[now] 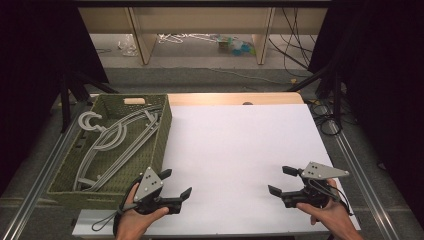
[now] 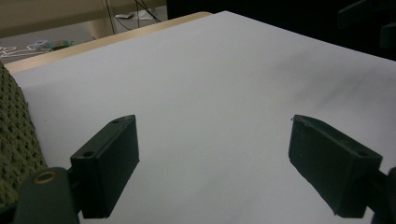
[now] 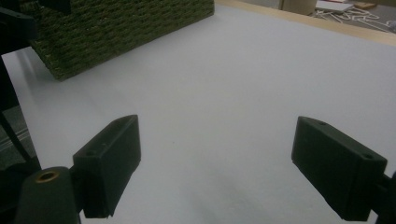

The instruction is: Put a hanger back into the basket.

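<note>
Both grippers sit low over the white table (image 1: pixel 235 150) with jaws spread wide and nothing between them: the left gripper (image 1: pixel 176 184) just beside the near corner of the green woven basket (image 1: pixel 162 135), the right gripper (image 1: pixel 281 180) well apart at the near right. Grey hangers (image 1: pixel 107 142) lie piled inside the basket, untouched.

olive-green woven basket (image 1: pixel 162 131), pale grey hangers (image 1: pixel 111 142), white table sheet (image 1: pixel 240 150), black fingers (image 2: pixel 109 163)
</note>
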A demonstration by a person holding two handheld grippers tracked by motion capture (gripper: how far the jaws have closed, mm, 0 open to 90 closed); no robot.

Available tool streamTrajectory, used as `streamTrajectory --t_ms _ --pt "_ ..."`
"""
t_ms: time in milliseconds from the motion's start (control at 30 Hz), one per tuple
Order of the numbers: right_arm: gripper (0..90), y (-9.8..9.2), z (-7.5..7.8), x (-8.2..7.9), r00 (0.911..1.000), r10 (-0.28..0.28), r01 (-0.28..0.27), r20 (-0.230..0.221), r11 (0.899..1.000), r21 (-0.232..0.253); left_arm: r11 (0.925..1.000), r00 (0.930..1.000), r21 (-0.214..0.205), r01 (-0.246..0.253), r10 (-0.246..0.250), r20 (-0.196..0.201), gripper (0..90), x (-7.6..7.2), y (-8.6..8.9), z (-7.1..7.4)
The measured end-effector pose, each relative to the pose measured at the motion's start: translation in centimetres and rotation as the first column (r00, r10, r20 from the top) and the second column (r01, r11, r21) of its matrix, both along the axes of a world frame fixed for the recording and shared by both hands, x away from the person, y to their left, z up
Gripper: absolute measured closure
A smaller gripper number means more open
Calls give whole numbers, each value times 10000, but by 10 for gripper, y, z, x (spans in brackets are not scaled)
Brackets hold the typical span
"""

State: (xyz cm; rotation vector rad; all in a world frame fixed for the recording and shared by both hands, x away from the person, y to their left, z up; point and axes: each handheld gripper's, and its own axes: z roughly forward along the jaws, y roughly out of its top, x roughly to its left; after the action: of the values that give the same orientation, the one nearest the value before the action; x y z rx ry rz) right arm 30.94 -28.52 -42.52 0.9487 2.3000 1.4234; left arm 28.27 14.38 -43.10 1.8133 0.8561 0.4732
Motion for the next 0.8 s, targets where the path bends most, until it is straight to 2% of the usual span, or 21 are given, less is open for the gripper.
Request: streamTrajectory --t_ms 33,67,100,233,267,300,400,567,600,767,800 --pt "163 -1 -1 -2 10000 -13 13 49 10000 15 10000 10000 34 -24 24 -35 161 0 1 0" --pt "163 -1 -2 -3 9997 -56 55 226 10000 63 9999 9999 -102 -96 95 -83 161 1 2 -1" --pt "163 -1 -1 -5 10000 19 -19 -75 10000 16 9998 9999 -179 -115 113 -91 161 1 1 -1" --pt "163 0 -3 -5 9997 12 -8 250 9999 -155 10000 9999 -51 -11 10 -104 162 2 -1 -2" --pt "163 1 -3 -5 10000 -5 6 78 9999 -119 9999 10000 -118 45 -46 -59 162 3 -1 -3" --pt "163 2 -4 -4 9999 70 -70 102 10000 43 10000 9999 -43 -38 37 -118 162 3 -1 -3" --pt "164 1 -3 -4 9999 134 -134 13 9999 -76 9999 10000 -149 -53 52 -66 162 4 1 -3" --pt "164 2 -3 -4 9999 102 -101 111 9999 -110 9996 9996 -177 -235 238 169 162 4 5 -1" --pt "164 2 -3 -4 9999 115 -114 103 9999 -96 9994 9997 -236 -236 239 102 162 4 5 -1" --pt "164 2 -3 -4 9999 63 -61 131 9999 -137 9994 9996 -248 -237 240 119 163 5 5 -2" --pt "163 2 -3 -4 9999 47 -45 129 9999 -145 9998 9997 -127 -146 149 211 163 5 6 -1"
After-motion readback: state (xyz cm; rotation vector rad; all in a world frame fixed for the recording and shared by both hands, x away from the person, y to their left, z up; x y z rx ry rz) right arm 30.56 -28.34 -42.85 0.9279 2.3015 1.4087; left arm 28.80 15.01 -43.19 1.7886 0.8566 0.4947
